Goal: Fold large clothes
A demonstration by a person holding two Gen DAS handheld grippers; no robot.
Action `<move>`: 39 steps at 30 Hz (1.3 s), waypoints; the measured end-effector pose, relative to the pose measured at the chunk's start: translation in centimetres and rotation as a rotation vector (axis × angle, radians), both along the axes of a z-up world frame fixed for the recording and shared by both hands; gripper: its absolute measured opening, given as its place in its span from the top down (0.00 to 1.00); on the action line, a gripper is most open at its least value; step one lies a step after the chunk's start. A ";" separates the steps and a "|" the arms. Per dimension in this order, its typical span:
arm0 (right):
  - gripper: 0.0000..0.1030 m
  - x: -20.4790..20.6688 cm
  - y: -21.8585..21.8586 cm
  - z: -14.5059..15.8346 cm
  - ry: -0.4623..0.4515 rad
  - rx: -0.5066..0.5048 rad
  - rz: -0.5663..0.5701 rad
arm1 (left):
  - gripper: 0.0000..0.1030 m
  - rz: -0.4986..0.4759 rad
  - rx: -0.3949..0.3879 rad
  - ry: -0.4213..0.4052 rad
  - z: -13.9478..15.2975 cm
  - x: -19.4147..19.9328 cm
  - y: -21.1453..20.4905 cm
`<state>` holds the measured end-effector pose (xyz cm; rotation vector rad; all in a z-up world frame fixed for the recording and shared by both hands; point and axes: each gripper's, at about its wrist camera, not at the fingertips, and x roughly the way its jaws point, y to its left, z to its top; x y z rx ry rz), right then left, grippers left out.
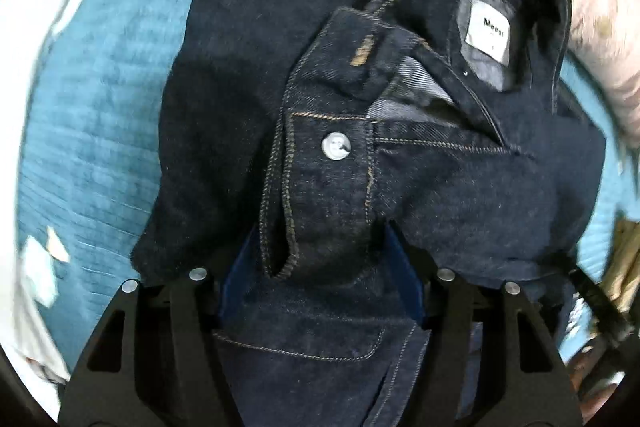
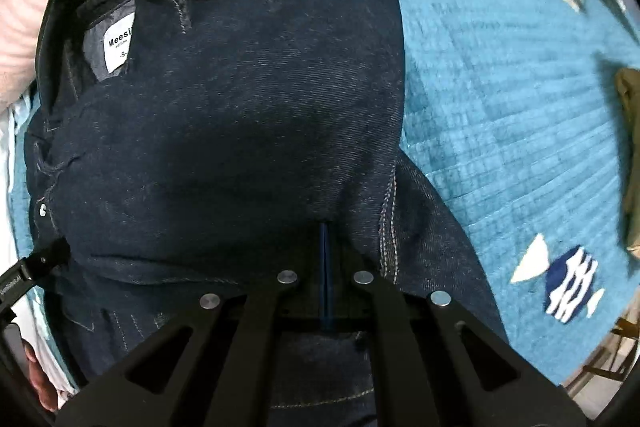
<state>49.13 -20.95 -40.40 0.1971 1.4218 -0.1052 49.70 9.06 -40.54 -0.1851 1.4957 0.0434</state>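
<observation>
The dark denim jacket [image 1: 400, 155] lies bunched on the teal bedspread [image 1: 92, 131], its lower part cut off behind both tools. The left tool [image 1: 320, 259] stands apart around the buttoned placket [image 1: 320, 187]; grip unclear. The right tool [image 2: 325, 267] is closed, its tips hidden under a fold. A white label [image 2: 120, 47] shows inside the collar.

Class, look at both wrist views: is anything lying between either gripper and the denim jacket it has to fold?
Nothing visible. The left gripper already has a buttoned fold of the jacket between its fingers, and the right gripper is shut right at the denim. Only jacket cloth lies before them on the blue bedspread.
</observation>
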 end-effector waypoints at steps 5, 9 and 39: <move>1.00 0.0 1.4 4.8 -0.115 0.077 0.017 | 0.44 -0.026 0.040 -0.046 3.4 0.0 -0.9; 1.00 1.2 4.5 7.8 -0.171 0.213 0.092 | 0.44 -0.079 0.027 -0.122 7.4 -0.3 -2.4; 1.00 2.4 -2.6 0.3 -0.029 0.152 -0.039 | 0.98 -0.104 -0.102 -0.007 0.9 3.4 -0.8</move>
